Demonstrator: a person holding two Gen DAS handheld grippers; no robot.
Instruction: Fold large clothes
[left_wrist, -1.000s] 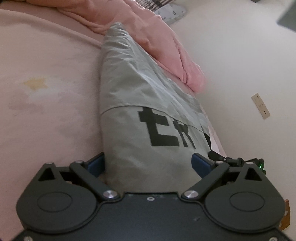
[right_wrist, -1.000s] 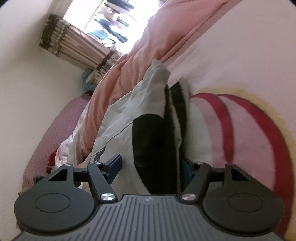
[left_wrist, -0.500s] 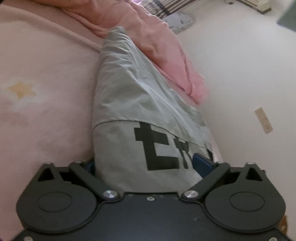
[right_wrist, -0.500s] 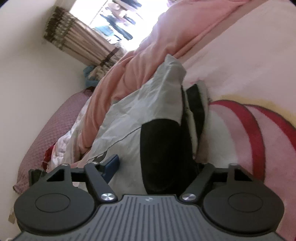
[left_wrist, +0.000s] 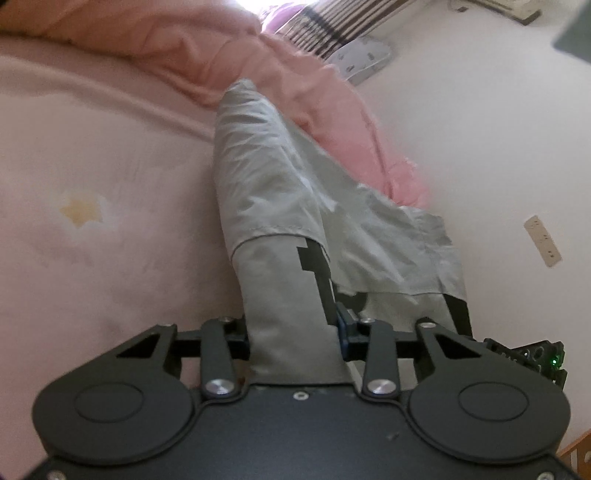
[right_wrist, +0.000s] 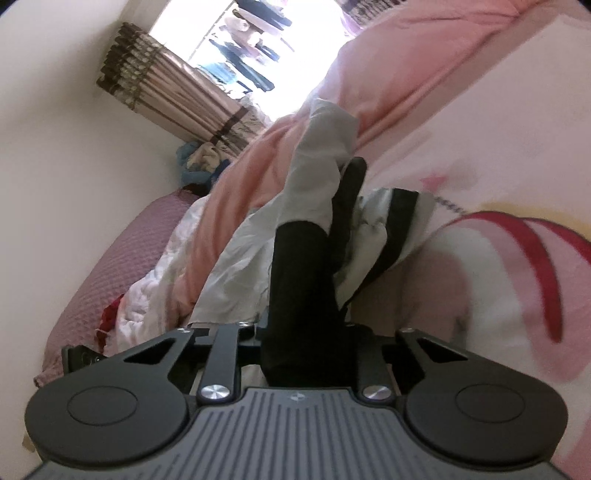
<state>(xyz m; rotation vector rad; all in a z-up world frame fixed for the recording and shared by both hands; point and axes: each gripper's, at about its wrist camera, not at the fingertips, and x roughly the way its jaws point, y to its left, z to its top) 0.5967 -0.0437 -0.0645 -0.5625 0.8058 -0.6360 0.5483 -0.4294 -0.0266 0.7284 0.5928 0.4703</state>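
A large grey garment with black block lettering lies along a pink bed. My left gripper is shut on the garment's near grey edge, and the cloth bunches between its fingers. In the right wrist view the same garment shows pale grey with a black band. My right gripper is shut on that black band, and the cloth hides its fingertips. The garment rises from both grippers and is lifted off the bed at the near end.
A pink blanket with a pale star print covers the bed. A crumpled pink duvet lies beside the garment. A white wall with a socket stands to the right. A purple pillow and a curtained window show beyond the bed.
Both grippers have closed from open onto the garment. The cloth has gathered into narrower folds and lifted. The black lettering is now partly folded under.
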